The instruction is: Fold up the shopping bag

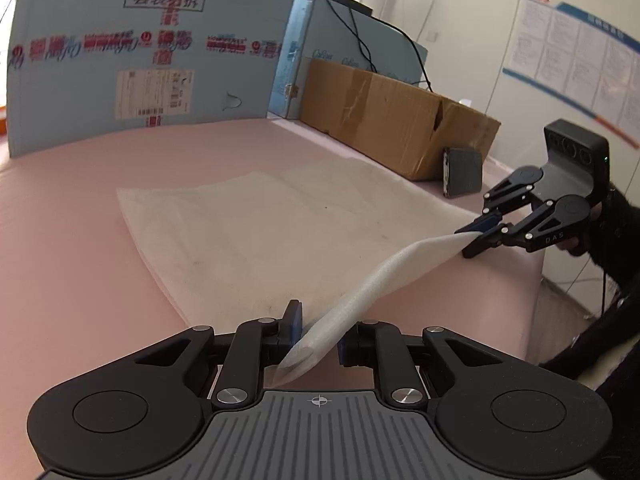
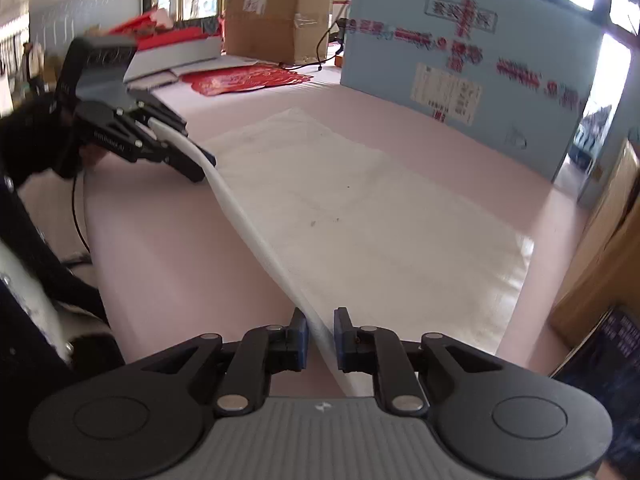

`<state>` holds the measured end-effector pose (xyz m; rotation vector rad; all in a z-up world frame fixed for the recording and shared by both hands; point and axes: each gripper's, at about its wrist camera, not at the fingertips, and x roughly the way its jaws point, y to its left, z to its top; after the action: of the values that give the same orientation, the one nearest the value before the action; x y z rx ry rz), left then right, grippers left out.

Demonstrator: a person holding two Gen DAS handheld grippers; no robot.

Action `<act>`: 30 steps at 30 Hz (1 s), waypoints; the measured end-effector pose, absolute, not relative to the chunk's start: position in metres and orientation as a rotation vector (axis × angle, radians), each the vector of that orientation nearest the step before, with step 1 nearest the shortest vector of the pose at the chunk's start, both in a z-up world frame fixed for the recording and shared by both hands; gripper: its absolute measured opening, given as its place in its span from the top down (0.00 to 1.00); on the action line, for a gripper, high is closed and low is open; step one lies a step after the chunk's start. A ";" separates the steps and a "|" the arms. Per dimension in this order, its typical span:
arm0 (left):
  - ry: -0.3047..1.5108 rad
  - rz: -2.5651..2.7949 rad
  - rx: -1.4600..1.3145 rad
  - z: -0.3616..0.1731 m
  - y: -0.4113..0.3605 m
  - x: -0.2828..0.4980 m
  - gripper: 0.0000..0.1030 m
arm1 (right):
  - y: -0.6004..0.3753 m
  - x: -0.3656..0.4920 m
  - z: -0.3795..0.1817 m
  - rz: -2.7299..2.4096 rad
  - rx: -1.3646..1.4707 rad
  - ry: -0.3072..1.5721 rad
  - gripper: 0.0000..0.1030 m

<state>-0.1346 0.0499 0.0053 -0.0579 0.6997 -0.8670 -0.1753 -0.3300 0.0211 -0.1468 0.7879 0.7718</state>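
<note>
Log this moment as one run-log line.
stage: fold starting | left hand-held gripper: holds the bag's near edge | right hand-held gripper: holds same edge | shopping bag: flat on pink table, near edge lifted

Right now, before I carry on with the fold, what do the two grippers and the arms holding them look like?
Both the left gripper and right gripper are matte black linkages with silver pivot screws, blue pads on the fingers and a ribbed grey top plate with round black caps. The right gripper carries white "DAS" lettering and a dark camera block. The arms wear black sleeves; a thin black cable trails from the left gripper.
</note>
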 end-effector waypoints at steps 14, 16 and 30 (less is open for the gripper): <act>0.621 -0.857 -0.100 0.002 0.053 -0.149 0.74 | -0.383 -0.138 0.018 0.672 0.180 0.834 0.77; 0.587 -0.862 -0.124 0.009 0.054 -0.153 0.59 | -0.380 -0.135 0.018 0.656 0.175 0.838 0.78; 0.692 -0.790 -0.149 -0.002 0.048 -0.153 0.98 | -0.343 -0.151 0.017 0.287 -0.122 0.739 0.60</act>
<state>-0.1529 0.0478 -0.0024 -0.1492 0.6920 -0.7899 -0.1509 -0.3428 0.0169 -0.1225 0.7391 0.2867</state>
